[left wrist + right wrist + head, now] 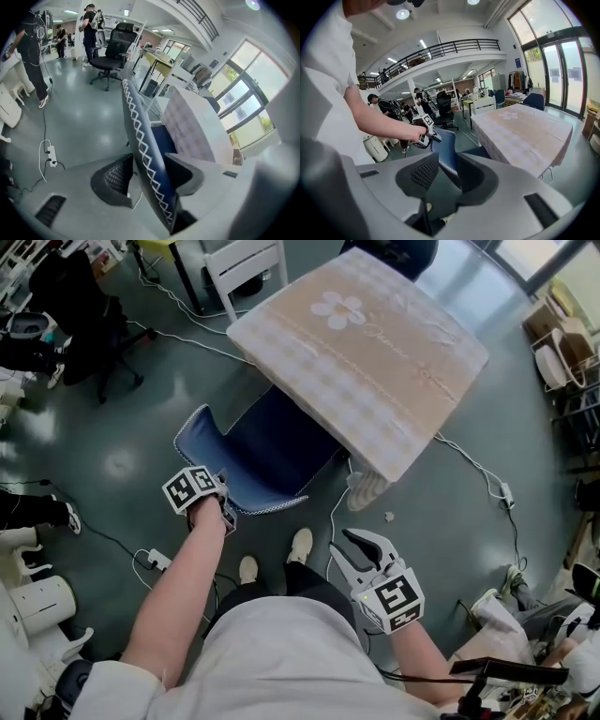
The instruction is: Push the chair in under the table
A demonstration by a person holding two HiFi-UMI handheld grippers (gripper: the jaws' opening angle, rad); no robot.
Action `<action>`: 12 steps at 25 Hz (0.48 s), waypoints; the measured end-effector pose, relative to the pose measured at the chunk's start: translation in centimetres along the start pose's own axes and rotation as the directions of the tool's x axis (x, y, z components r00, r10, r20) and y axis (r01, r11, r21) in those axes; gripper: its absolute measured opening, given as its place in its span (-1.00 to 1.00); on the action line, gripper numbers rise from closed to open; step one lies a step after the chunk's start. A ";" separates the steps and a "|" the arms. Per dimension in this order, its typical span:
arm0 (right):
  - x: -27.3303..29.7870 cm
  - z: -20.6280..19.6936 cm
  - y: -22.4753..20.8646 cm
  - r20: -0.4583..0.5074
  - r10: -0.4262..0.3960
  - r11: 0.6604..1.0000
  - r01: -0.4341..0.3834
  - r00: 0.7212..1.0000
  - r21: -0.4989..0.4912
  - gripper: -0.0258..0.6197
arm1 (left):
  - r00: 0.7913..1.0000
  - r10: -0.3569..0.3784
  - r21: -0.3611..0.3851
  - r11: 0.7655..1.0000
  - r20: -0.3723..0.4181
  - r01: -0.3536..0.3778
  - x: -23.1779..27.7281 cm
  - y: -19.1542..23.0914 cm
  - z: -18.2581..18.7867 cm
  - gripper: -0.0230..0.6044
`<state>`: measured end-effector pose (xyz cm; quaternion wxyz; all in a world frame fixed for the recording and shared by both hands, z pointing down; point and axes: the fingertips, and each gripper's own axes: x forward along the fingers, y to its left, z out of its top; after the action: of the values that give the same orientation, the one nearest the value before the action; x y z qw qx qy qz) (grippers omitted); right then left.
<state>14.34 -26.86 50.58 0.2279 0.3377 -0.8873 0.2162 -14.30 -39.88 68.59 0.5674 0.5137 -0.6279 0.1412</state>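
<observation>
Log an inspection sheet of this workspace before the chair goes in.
Surface: glossy grey floor.
Job's things: blue chair with white zigzag trim, seat partly under the square table in a beige checked cloth.
Clutter: small white scrap on the floor by the table.
Grippers: left tongs clamp the chair's backrest edge; right tongs open, empty, short of the chair.
Cables: white power strip with lead; white cable right of the table.
Surroundings: white slatted chair, black office chair, people far off.

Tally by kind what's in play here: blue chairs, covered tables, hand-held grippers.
blue chair: 1
table: 1
hand-held grippers: 2, the left hand-held gripper clamped on the chair's back, the right hand-held gripper open and empty
Total: 4
</observation>
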 end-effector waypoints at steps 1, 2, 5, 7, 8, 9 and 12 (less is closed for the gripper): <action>0.1 -0.1 0.2 0.004 0.003 1.000 -0.003 1.000 0.002 -0.50 | 1.000 -0.002 0.017 1.000 0.021 0.002 -0.6 0.0 0.5 -0.28; 0.2 -0.2 0.5 0.009 0.004 1.000 -0.005 1.000 0.004 -0.50 | 0.999 -0.011 0.032 0.999 0.045 0.010 -1.4 -0.1 1.1 -0.28; 0.3 -0.7 1.4 0.013 0.009 1.000 -0.009 1.000 0.000 -0.50 | 0.990 -0.068 0.100 0.993 0.127 0.056 -4.6 -0.8 2.9 -0.28; 0.3 -0.7 2.2 0.017 0.008 1.000 -0.008 1.000 -0.011 -0.50 | 0.975 -0.127 0.169 0.981 0.183 0.096 -7.4 -1.4 3.8 -0.29; 0.3 -0.6 2.7 0.021 0.007 1.000 -0.007 1.000 -0.019 -0.50 | 0.964 -0.165 0.203 0.971 0.206 0.123 -9.0 -1.7 4.0 -0.29; 0.3 -0.4 3.3 0.026 0.006 1.000 -0.005 1.000 -0.028 -0.50 | 0.951 -0.210 0.235 0.959 0.226 0.156 -10.7 -2.0 4.0 -0.29; -0.1 0.2 5.2 0.049 -0.010 0.998 0.013 0.999 -0.064 -0.53 | 0.887 -0.378 0.349 0.895 0.265 0.277 -16.3 -3.1 3.4 -0.47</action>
<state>10.76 -23.39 49.16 0.2182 0.3403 -0.8972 0.1778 -16.52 -35.87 52.26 0.3864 0.7098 -0.5869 0.0495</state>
